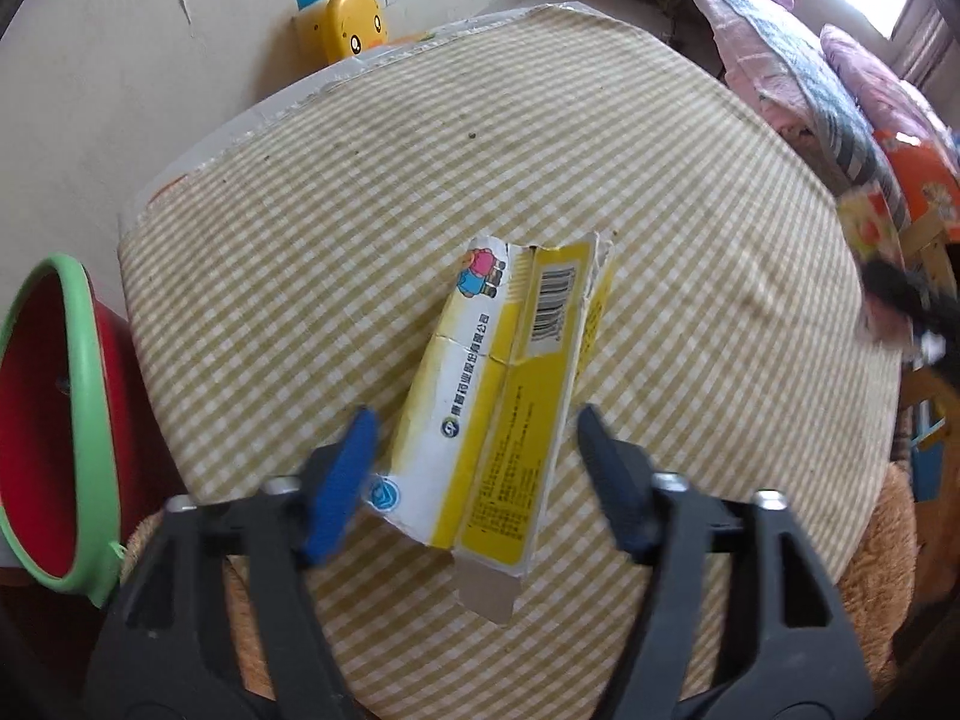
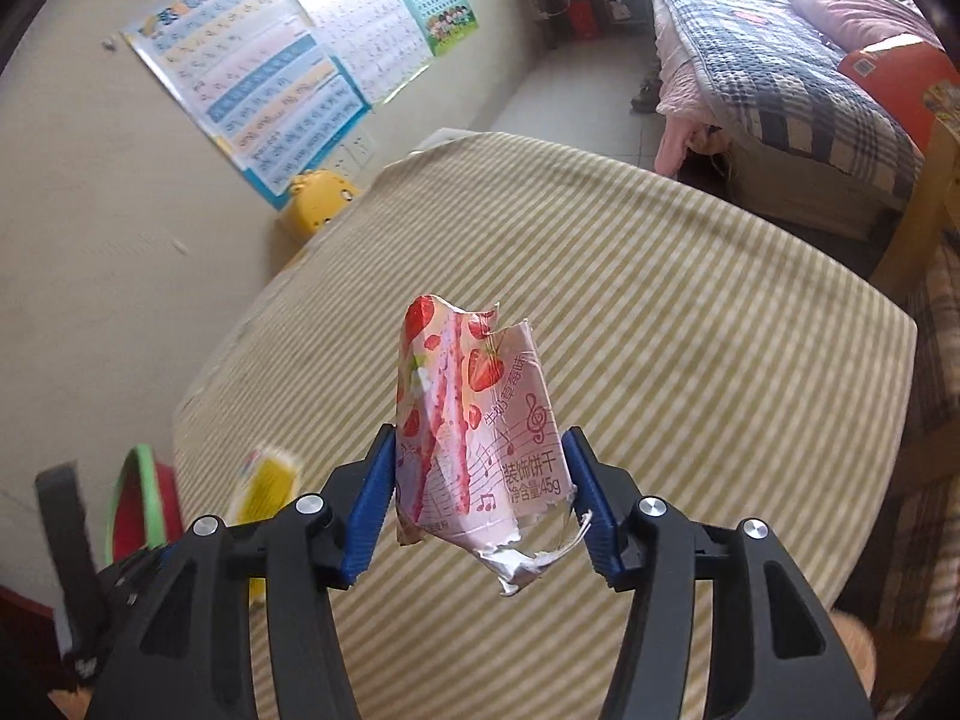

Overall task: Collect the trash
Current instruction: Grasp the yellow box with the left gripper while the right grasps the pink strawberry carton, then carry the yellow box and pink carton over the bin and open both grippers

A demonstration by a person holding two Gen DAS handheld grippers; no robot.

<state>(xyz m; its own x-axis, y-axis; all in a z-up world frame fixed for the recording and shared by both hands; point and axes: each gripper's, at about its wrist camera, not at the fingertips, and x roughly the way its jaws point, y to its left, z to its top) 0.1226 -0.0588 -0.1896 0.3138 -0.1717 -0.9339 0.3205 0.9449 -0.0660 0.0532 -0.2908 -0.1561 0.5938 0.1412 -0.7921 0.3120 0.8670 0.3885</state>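
A flattened yellow and white cardboard box (image 1: 498,402) lies on the striped table cloth (image 1: 360,210) between the fingers of my left gripper (image 1: 477,420). The jaws stand wide apart on either side of the box and do not touch it. A red bin with a green rim (image 1: 54,420) stands at the table's left edge. My right gripper (image 2: 480,450) is shut on a torn pink strawberry biscuit box (image 2: 474,420) and holds it above the table. In the right wrist view the yellow box (image 2: 267,480) and the bin (image 2: 144,504) show blurred at lower left.
A yellow duck-shaped object (image 1: 354,21) stands by the wall behind the table. Posters (image 2: 264,66) hang on the wall. A bed with plaid and pink bedding (image 2: 780,78) lies to the right. A brown furry seat (image 1: 876,570) is under the table's near edge.
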